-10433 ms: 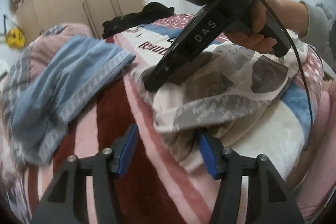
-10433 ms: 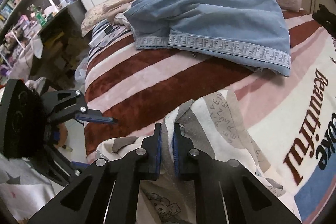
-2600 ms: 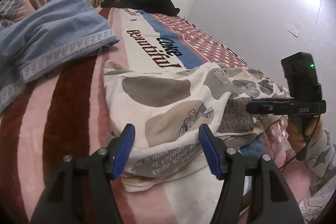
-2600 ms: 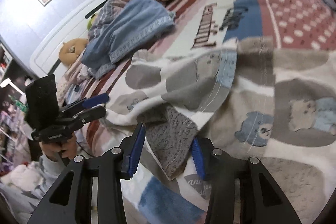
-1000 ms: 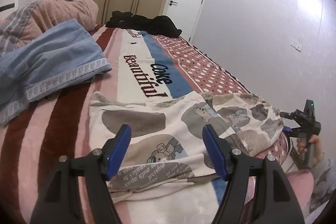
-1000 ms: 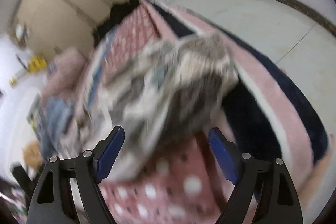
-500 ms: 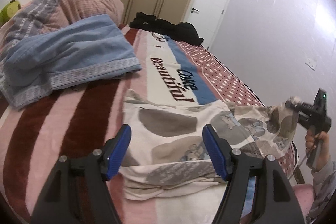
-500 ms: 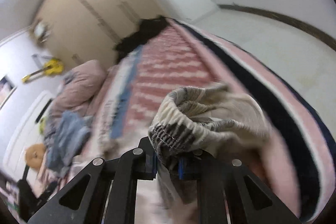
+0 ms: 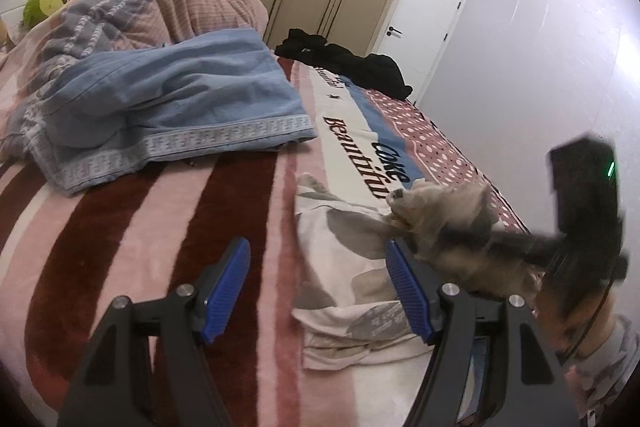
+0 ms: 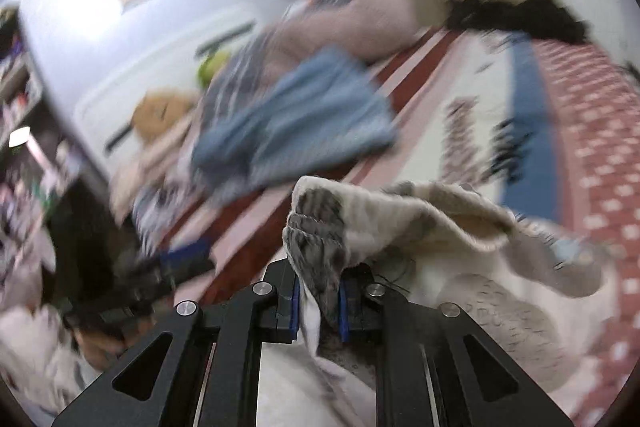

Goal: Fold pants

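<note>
Right wrist view shows the right gripper with its blue pads pressed tight on a bunched end of the patterned pants, the cloth rising out of the jaws and trailing off to the right over the striped blanket. From the left wrist view, that gathered end hangs lifted above the part of the pants that lies flat on the blanket, whose near corner sits just inside the right-hand pad of the left gripper. Its jaws stand apart with nothing pinched; most of the gap between them frames bare blanket to the left of the pants. The garment's long axis runs from that flat corner out toward the raised end, so the carried end lies beyond and to the right of the flat corner. The right hand is plainly the one in charge of the fold; the left gripper is the nearer one to pin the flat corner, judging by its place.
</note>
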`<state>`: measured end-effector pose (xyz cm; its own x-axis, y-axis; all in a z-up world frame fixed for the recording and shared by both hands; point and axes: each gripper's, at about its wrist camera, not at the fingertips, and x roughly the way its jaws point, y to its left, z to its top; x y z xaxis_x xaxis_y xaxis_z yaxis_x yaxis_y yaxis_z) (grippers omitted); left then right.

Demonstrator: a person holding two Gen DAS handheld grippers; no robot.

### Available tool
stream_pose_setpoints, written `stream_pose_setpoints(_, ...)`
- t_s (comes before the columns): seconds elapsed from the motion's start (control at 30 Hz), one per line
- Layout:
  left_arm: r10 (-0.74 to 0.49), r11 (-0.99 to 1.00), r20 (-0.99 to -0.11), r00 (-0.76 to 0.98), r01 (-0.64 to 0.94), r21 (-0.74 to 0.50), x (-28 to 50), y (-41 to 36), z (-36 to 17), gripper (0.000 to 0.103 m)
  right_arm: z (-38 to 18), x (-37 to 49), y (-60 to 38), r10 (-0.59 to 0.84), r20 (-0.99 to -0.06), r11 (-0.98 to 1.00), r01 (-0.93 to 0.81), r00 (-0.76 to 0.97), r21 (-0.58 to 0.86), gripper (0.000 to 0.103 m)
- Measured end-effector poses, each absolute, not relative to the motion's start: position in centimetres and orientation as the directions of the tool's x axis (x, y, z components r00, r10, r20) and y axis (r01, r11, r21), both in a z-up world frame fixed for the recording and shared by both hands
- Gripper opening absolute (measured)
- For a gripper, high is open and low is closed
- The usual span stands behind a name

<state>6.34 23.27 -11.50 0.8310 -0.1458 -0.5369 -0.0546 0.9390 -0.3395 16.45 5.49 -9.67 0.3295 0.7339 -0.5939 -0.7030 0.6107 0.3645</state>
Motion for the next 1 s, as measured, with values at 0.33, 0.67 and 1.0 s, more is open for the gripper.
stream_pose_setpoints(0.33,-0.169,0.935,-0.528,0.833,-0.034,-0.354,6.7,23.6,-11.0,0.067,-14.8,13.6,10.4,0.752,-0.625,0.495,-0.806,0.210,0.324,0.012)
stream_pose_setpoints(0.67,-0.281,0.942,-0.533,0.798,0.122,-0.314,9.4,19.7,-9.4,0.071,-13.5,12.4,6.6,0.748,-0.640,0.497,-0.787,0.176,0.364,0.053)
stream_pose_setpoints(1.0,-0.257,0.966,-0.658,0.708,0.173,-0.192,14.5,14.5,-11.9,0.069,-11.0,14.2,-5.4,0.602,-0.612,0.757,-0.610,0.512,0.234,0.059)
